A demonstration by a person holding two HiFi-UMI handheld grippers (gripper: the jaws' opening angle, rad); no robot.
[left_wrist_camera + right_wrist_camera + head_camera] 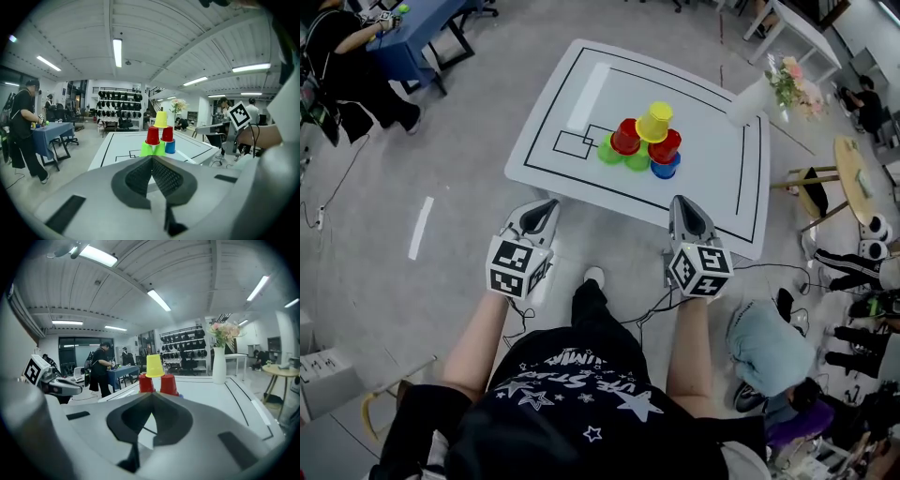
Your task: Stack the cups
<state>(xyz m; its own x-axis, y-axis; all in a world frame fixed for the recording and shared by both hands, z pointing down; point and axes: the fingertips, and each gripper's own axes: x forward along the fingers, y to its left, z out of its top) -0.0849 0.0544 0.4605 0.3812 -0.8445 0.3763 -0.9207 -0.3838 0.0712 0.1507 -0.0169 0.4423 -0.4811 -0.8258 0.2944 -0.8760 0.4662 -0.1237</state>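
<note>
A pyramid of upturned cups stands on the white table [581, 84]: two green cups [609, 150] and a blue cup [665, 167] at the bottom, two red cups [625, 137] above, a yellow cup [654, 122] on top. The pyramid also shows ahead in both gripper views, yellow cup [161, 119] [154, 365] uppermost. My left gripper [546, 208] and right gripper [682, 204] hang at the table's near edge, well short of the cups. Both are shut with nothing between the jaws [152, 159] [151, 397].
A white vase with flowers [769, 86] stands at the table's far right corner. A person [347, 66] works at a blue table [412, 37] to the far left. Chairs, a round side table [853, 173] and bags crowd the floor on the right.
</note>
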